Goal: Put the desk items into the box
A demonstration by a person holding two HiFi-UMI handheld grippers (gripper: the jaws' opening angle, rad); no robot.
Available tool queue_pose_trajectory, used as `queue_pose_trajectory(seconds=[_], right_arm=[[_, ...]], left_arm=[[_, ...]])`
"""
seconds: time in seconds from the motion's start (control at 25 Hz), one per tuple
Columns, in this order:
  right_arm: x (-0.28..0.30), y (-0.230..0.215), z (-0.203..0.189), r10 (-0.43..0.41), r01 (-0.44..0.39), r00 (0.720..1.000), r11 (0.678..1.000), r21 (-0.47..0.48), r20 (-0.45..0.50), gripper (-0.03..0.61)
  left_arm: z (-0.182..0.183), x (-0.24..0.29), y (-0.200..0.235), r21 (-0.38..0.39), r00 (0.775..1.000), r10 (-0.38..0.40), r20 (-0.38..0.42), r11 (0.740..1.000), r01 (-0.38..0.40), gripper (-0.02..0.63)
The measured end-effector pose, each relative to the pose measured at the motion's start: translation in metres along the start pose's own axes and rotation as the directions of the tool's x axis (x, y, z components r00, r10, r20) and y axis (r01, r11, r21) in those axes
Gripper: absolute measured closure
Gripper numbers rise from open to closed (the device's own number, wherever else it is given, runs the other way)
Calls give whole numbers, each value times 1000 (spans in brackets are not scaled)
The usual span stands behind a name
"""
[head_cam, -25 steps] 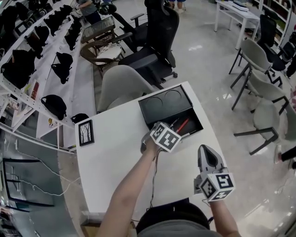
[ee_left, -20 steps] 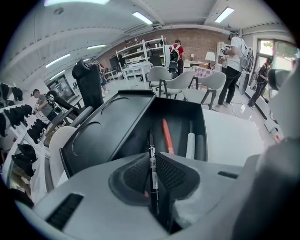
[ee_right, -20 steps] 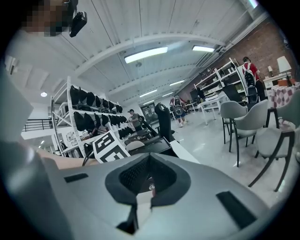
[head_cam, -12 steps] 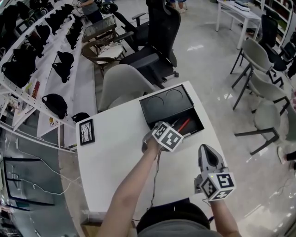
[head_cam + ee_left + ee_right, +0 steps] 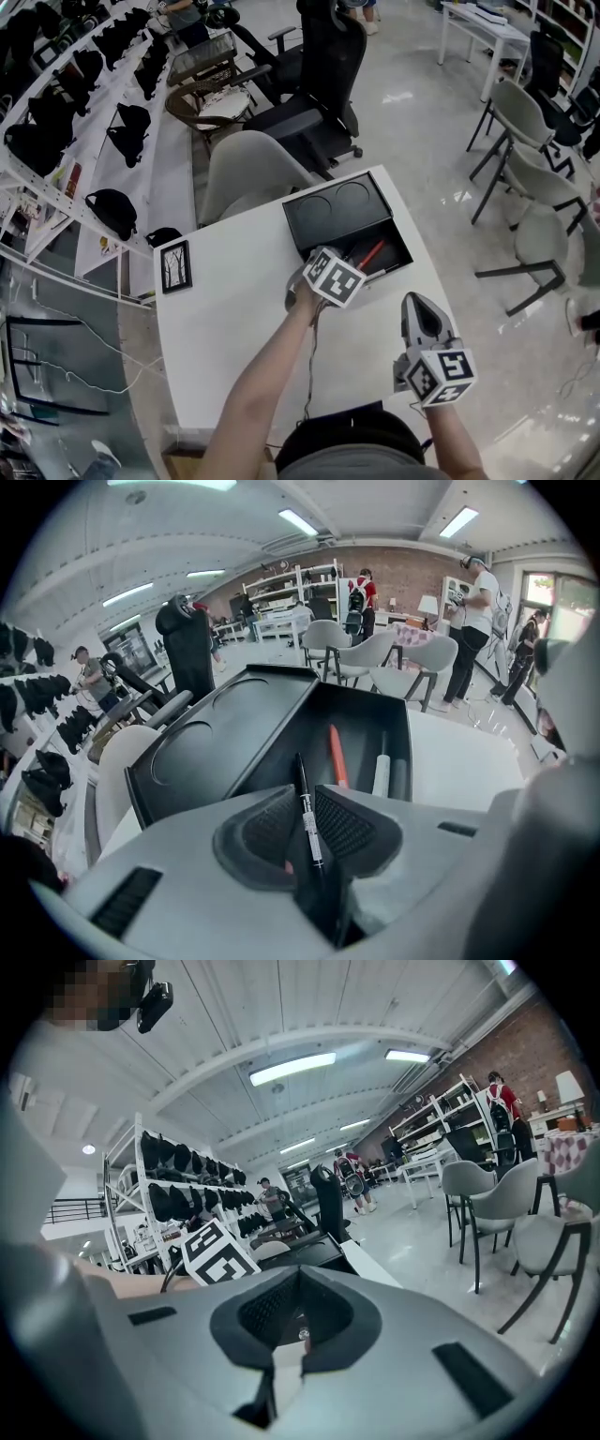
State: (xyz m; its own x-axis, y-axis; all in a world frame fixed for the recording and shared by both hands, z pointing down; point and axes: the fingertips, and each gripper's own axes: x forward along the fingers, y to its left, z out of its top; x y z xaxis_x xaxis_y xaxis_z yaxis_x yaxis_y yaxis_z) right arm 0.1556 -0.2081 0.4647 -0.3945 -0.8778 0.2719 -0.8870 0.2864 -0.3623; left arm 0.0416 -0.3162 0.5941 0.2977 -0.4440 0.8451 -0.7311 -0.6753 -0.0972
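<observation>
"Box (image 5: 330,217): where does it sit, and what room is round it?"

"At the far right corner of the white table (image 5: 234,328), with its lid thrown back toward the grey chair (image 5: 246,169). Its right end lies close to the table's edge. To its left, bare tabletop runs as far as the picture frame (image 5: 174,268) near the left edge."

"And the pen?"

"The black pen (image 5: 310,829) stands between the pads of the left gripper (image 5: 305,790), its tip over the box's near wall. A red pen (image 5: 336,757) and a white marker (image 5: 382,772) lie inside. The jaws have just been opening and the grip is released, with a gap showing on the pen's left."

"The right gripper (image 5: 298,1272)?"

"Closed on nothing, by the table's near right edge."

"What differs from a second ago?"

"Only the spread of the left jaws. Both hands, the box and the frame lie where they did."
</observation>
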Motion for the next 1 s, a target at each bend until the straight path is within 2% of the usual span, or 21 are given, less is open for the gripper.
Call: queue_pose_trajectory(seconds=[0.28,0.44,0.64,1.0], right_arm=[[3,0,0,7,-7,1000,1000,0,-4,575],[7,2,1,9,-9,1000,1000,-3,-6,575],[11,4,4,11,-11,1000,1000,-6,-5,575],[15,4,12,14,-14,1000,1000,-16,11,575]], left_arm=[[8,-19,7,-35,997,21,75,999,-19,548],[16,-35,12,-63,987,55,148,997,-46,561],[22,-50,18,-83,976,78,201,995,-62,577],[32,-89,32,-134,939,128,318,987,-89,583]])
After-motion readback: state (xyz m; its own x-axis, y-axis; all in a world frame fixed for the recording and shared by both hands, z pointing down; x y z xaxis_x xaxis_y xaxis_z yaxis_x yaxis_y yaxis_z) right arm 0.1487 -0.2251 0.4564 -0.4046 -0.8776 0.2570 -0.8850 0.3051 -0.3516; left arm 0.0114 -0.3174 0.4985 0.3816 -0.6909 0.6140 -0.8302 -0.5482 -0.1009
